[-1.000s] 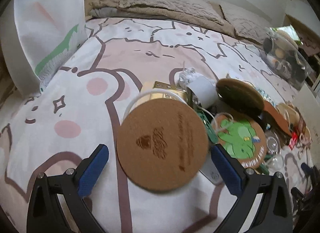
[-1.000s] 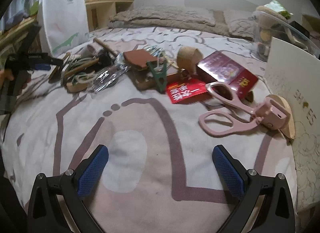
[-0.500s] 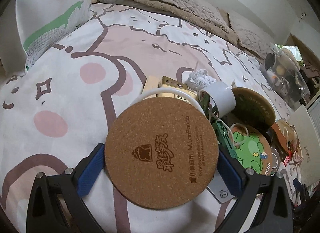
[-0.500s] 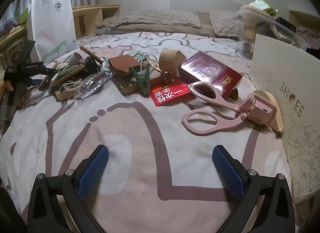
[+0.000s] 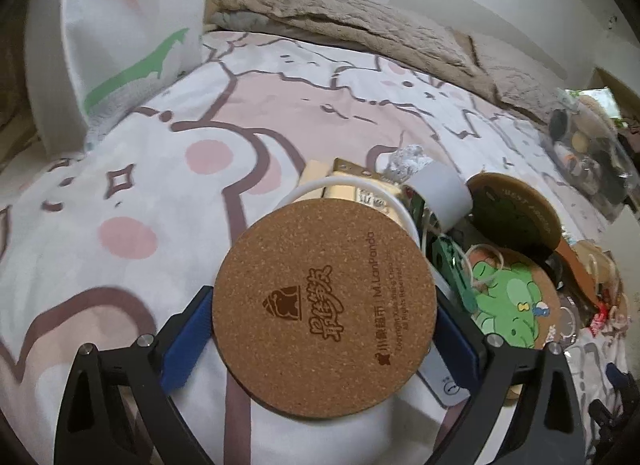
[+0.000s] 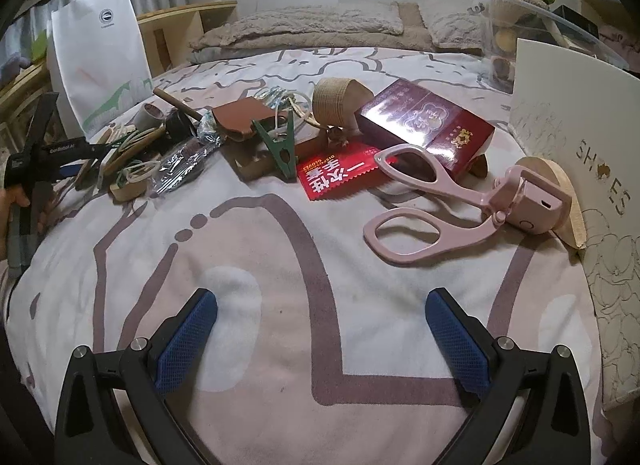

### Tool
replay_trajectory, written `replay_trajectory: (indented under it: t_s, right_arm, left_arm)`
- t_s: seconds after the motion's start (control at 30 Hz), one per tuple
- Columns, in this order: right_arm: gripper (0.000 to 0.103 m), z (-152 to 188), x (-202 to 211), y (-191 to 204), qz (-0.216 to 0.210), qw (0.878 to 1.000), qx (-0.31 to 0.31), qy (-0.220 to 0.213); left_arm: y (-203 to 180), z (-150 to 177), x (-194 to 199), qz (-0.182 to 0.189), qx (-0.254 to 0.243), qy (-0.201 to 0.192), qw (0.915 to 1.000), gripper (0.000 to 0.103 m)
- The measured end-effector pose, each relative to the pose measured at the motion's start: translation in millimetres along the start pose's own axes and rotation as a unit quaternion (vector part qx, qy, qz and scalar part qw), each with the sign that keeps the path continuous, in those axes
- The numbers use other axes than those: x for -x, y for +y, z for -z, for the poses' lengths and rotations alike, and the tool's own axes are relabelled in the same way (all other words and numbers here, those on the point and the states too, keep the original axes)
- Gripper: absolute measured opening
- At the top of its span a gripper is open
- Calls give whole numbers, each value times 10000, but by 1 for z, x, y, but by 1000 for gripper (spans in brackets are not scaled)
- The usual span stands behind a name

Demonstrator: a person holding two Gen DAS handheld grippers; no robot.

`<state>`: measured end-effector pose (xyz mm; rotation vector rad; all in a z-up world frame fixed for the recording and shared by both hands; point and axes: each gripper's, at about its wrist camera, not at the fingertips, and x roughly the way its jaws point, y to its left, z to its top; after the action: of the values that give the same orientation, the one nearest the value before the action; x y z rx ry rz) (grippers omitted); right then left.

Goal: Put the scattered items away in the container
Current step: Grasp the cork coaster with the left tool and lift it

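A round cork coaster with a printed logo lies tilted on a pile of small items on the bed. My left gripper is open around it, the blue pads level with its two edges, which cover the pad tips. Behind it are a white tape roll and a green frog coaster. My right gripper stands open above bare bedsheet, holding nothing. Ahead of it lie a pink eyelash curler, a dark red box, a red packet and a green clip. A clear plastic bin with items stands far right.
A white shopping bag stands at the bed's left edge. A white shoe box rises along the right. Pillows line the headboard. In the right wrist view, a hand holds the left gripper at far left beside the pile.
My left gripper has moved forward, so the cork coaster now fills the gap between its fingers. The right gripper has drifted slightly nearer the scattered items.
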<state>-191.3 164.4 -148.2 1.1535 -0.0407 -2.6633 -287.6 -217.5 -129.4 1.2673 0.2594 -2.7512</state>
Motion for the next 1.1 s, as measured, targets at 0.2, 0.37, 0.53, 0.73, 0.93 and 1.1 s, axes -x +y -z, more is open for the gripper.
replay_trajectory:
  t_s: [0.2,0.37,0.53,0.73,0.93,1.1]
  right_arm:
    - [103,0,3,-8,-294,9994,-204,-30]
    - [103,1,3,-3,-236,9996,-149,-63]
    - [103,-1,3,-1,-125,9998,-79,-98]
    - [103,1,11,-9,-15,9991,-285,-318]
    - [103,0,13,-17,213,9976,-553,-362]
    - [103,-2,19,-18,483,9959,-616,-446]
  left_arm:
    - [-14,12,29,-249,208,-295,9990,100]
    - [-47,22,58,-278,79,-646,9975,100]
    - [-90,37,80,-27,-128,-836,9964,100]
    - [-118,64,79,228,-241,-728,9968,100]
    - [-126,81,80,405,-305,-619,9968,100]
    - [-132,100,75,556,-389,-458,9966,100]
